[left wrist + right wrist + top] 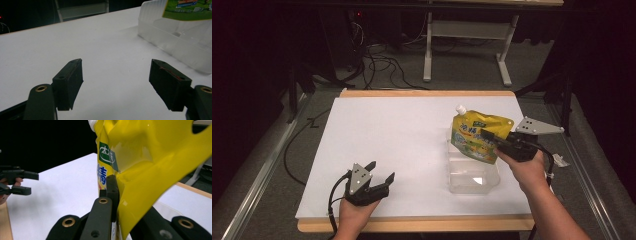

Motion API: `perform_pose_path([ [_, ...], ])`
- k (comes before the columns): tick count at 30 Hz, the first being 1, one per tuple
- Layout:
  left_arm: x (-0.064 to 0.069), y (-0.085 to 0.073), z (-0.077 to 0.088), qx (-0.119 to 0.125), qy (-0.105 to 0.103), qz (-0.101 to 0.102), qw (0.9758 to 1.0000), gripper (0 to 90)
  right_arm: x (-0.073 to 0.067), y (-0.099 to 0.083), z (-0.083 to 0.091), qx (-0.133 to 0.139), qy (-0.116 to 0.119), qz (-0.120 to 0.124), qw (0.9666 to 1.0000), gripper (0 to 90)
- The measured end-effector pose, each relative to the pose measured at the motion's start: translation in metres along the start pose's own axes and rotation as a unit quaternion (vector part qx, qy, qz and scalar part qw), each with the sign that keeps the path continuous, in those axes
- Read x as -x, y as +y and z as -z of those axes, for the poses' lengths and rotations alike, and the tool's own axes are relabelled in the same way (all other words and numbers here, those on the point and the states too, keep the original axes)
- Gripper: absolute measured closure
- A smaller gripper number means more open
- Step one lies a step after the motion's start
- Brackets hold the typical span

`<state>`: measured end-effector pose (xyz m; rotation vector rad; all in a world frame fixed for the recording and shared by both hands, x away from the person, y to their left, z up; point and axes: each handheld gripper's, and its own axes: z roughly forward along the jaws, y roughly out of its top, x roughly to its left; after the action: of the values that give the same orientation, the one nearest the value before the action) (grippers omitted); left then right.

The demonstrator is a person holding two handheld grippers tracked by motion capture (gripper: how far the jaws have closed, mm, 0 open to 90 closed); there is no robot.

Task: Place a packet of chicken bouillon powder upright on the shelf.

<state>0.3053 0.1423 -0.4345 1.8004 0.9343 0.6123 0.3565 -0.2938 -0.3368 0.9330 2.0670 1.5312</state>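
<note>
A yellow refill pouch [477,134] with a white spout hangs upright over the far end of a clear plastic bin [473,175]. My right gripper [494,140] is shut on the pouch's right side; in the right gripper view the yellow pouch [147,165] is pinched between the two black jaws. My left gripper [381,172] rests open near the table's front left, with nothing between its fingers [68,80]. In the left gripper view the clear bin [175,40] stands at the upper right with the pouch's lower edge [187,12] above it.
The table [412,130] has a white top with a wooden rim. Behind it stand a metal desk frame [467,45] and loose cables [382,65] on the floor. In the right gripper view, the left gripper [17,182] shows far off at left.
</note>
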Motion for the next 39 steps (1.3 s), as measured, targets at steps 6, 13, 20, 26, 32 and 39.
perform_pose_path([
  [6, -0.001, 0.0, 0.001, 0.002, 0.0, 0.001, 1.0, 27.6, 0.008, 0.001, -0.011, -0.004, 0.007, 0.005, 1.0, 90.0],
  [13, -0.001, 0.0, 0.001, 0.002, -0.001, 0.001, 1.0, 27.6, 0.017, -0.002, -0.017, 0.004, 0.021, 0.002, 0.9998, 90.0],
  [20, -0.001, 0.0, 0.0, 0.002, 0.0, 0.001, 1.0, 27.6, 0.017, -0.009, -0.022, -0.002, 0.03, 0.004, 0.9995, 90.0],
  [26, -0.002, 0.0, 0.0, 0.003, 0.0, 0.001, 1.0, 27.6, 0.019, -0.014, -0.022, -0.011, 0.028, 0.004, 0.9996, 90.0],
  [32, -0.002, 0.0, 0.001, 0.002, 0.0, 0.002, 1.0, 27.6, 0.018, -0.014, -0.023, -0.009, 0.024, 0.001, 0.9997, 90.0],
  [39, -0.002, 0.001, 0.001, 0.002, -0.001, 0.001, 1.0, 27.6, 0.017, -0.014, -0.026, -0.011, 0.019, -0.007, 0.9997, 90.0],
])
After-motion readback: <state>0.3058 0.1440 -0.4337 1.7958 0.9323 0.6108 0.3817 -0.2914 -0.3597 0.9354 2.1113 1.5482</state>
